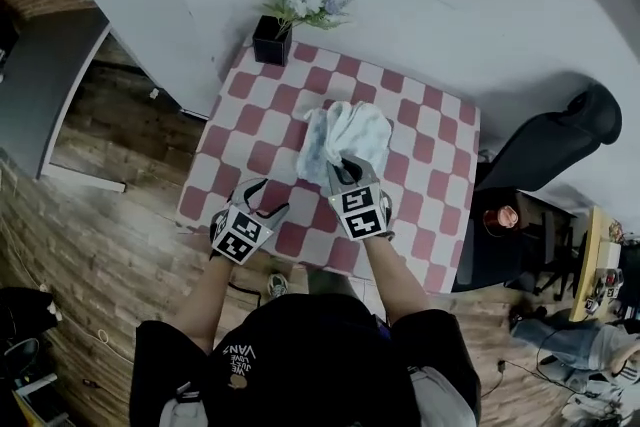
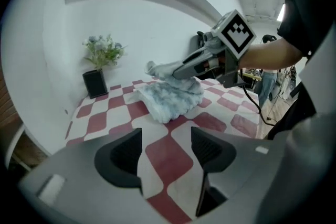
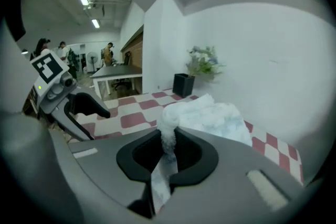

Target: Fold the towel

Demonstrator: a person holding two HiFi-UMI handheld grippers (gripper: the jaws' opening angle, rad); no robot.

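A pale blue-white towel lies bunched on the red-and-white checked table. My right gripper is shut on a fold of the towel, which runs up between its jaws and lifts off the heap. In the left gripper view the towel sits ahead with the right gripper clamped at its top. My left gripper hangs over the table's near left part, open and holding nothing; its fingertips frame bare checked cloth.
A black pot with pale flowers stands at the table's far left corner. A black chair is beside the table's right edge. White wall lies behind; wooden floor runs to the left.
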